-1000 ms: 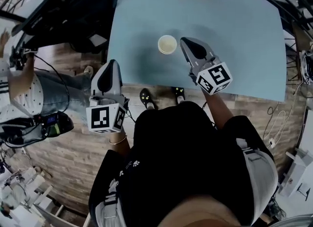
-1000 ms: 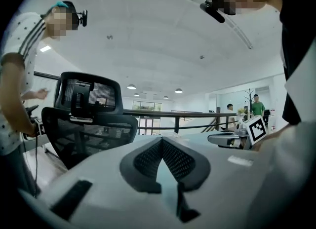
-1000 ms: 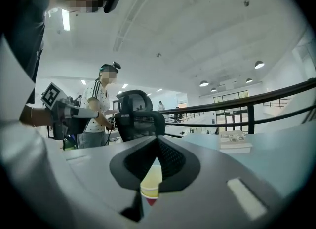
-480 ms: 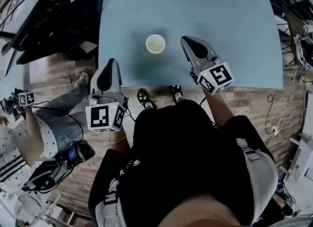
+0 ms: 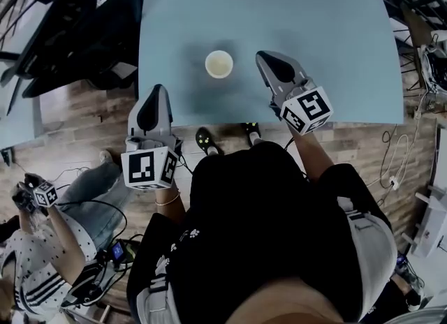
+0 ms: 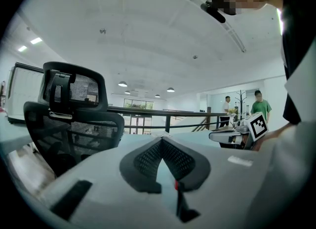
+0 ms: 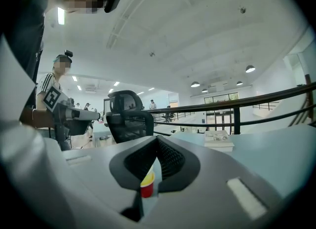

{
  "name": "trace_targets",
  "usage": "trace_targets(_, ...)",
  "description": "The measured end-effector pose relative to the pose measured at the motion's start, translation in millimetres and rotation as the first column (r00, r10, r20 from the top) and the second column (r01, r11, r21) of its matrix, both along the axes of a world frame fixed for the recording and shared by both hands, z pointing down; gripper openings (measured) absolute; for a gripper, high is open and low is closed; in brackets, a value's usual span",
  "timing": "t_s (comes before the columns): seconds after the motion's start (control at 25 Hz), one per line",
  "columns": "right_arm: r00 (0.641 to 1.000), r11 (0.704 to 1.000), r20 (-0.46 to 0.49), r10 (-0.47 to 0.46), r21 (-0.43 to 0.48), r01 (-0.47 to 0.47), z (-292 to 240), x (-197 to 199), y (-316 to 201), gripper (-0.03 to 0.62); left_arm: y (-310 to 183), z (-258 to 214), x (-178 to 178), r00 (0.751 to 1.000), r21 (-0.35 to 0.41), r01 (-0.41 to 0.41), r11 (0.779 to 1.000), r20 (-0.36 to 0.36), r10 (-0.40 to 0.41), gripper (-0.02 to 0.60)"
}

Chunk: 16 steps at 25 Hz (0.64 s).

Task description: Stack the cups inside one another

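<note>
One cup stack (image 5: 218,64) is standing on the blue table (image 5: 335,50); its number of cups is hard to tell. The left gripper (image 5: 156,91) and right gripper (image 5: 262,57) are hovering, jaws pressed together, empty.

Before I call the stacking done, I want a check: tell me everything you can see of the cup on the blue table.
The cup stands upright on the blue table, mouth up, its round rim and inside pale cream. In the right gripper view its side shows red at the bottom, yellow above and pale on top, so it looks like several cups nested. Only the table touches it; the right claw lies beside it, apart.
</note>
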State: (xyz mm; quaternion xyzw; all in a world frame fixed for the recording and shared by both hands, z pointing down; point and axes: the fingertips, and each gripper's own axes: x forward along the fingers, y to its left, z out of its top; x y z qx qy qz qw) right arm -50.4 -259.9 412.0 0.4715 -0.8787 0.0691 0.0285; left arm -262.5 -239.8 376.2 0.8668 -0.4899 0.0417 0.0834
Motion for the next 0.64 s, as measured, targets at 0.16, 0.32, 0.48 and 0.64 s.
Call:
trace_targets(0.16,1.000,1.000,-0.003,0.001,0.002,-0.001,-0.2,-2.3,-2.3,0.011,-2.1,0.5,-2.6,1.000,0.001,-0.002,1.000,0.000,0.002,-0.008)
trace_targets(0.32,1.000,1.000,-0.003,0.001,0.004,-0.001,0.9,-3.4,-3.2,0.011,-3.1,2.6,-2.9,1.000,0.002,-0.005,1.000,0.000,0.005,-0.008)
trace_targets(0.48,1.000,1.000,-0.002,0.002,0.004,-0.002,0.6,-2.4,-3.7,0.011,-4.3,0.0,-2.0,1.000,0.008,-0.007,1.000,-0.004,0.007,-0.008)
trace_targets(0.64,1.000,1.000,-0.002,0.009,0.005,-0.009,-1.7,2.4,-3.7,0.011,-4.4,-4.2,-0.3,1.000,0.014,-0.007,1.000,-0.009,0.007,-0.008)
